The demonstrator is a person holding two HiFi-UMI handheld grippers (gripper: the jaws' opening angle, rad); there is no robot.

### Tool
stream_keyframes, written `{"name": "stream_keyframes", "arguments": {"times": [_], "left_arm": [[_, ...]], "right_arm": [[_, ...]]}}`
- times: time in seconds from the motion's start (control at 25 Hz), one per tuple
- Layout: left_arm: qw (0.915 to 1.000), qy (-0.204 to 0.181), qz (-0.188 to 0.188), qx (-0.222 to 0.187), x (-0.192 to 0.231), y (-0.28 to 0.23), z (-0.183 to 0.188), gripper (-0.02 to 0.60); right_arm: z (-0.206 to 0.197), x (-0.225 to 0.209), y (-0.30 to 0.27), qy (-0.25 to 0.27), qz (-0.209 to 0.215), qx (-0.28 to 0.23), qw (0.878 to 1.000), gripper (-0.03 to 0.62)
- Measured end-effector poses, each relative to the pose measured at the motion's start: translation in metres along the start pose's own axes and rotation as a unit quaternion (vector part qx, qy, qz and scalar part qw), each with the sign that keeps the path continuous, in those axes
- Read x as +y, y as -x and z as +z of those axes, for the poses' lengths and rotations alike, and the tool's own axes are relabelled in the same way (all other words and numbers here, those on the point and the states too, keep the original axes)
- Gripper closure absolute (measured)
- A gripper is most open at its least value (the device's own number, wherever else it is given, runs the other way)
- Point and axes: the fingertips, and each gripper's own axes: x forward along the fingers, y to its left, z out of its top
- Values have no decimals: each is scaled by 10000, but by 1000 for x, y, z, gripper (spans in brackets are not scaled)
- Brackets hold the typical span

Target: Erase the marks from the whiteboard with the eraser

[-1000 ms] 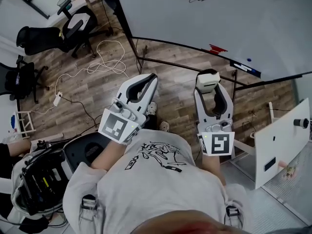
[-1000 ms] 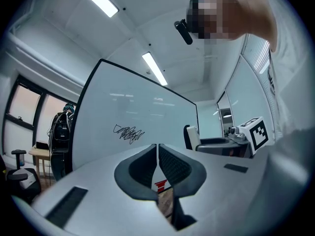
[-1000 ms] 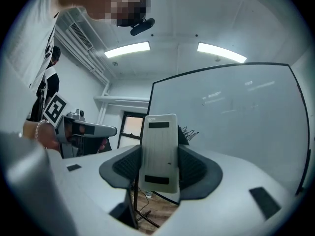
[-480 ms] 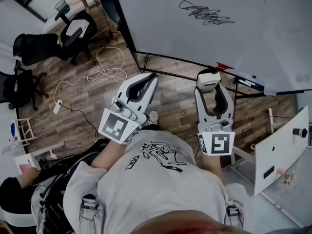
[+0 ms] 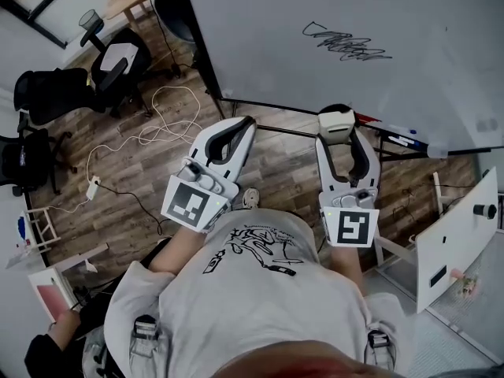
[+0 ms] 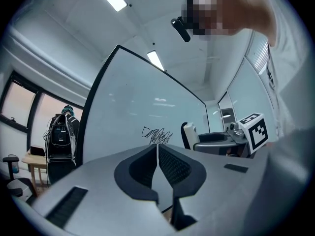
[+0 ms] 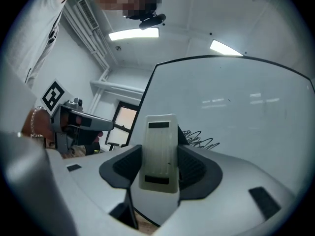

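Note:
A large whiteboard (image 5: 331,6) stands ahead of me with a black scribble (image 5: 346,44) near its middle; the scribble (image 7: 199,140) also shows in the right gripper view and the scribble (image 6: 157,135) in the left gripper view. My right gripper (image 5: 337,128) is shut on a white eraser (image 5: 336,122), the eraser (image 7: 158,151) standing upright between its jaws, just short of the board's lower edge. My left gripper (image 5: 236,132) is shut with nothing in it, held beside the right one, its jaws pressed together.
The board's tray holds a red marker (image 5: 367,118) and other markers (image 5: 398,138). Office chairs (image 5: 106,57) and a white cable (image 5: 150,124) lie on the wood floor at left. A white panel (image 5: 457,239) stands at right. A person's hand with a red-paged book (image 5: 53,302) is lower left.
The view has tilted up, so the whiteboard and scribble sit lower and nearer. Both grippers have risen a little toward the board's lower edge. The right one still holds the eraser.

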Motion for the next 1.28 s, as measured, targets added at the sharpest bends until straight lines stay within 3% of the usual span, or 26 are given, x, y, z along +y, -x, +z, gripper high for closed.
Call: {"name": "stream_keyframes", "arguments": {"times": [0.36, 0.64, 0.96, 1.28], "left_arm": [[9998, -27, -128, 168, 17, -1, -10, 552], [9998, -15, -139, 151, 20, 5, -12, 552], [9997, 39, -43, 218, 28, 10, -14, 552], [9998, 61, -47, 171, 36, 7, -16, 552]], "right_arm": [[12, -17, -36, 1002, -321, 79, 9944, 361], [30, -40, -74, 1967, -531, 331, 9785, 361], [59, -68, -120, 2369, -719, 93, 9688, 361], [57, -78, -144, 2612, -713, 118, 9626, 361]]}}
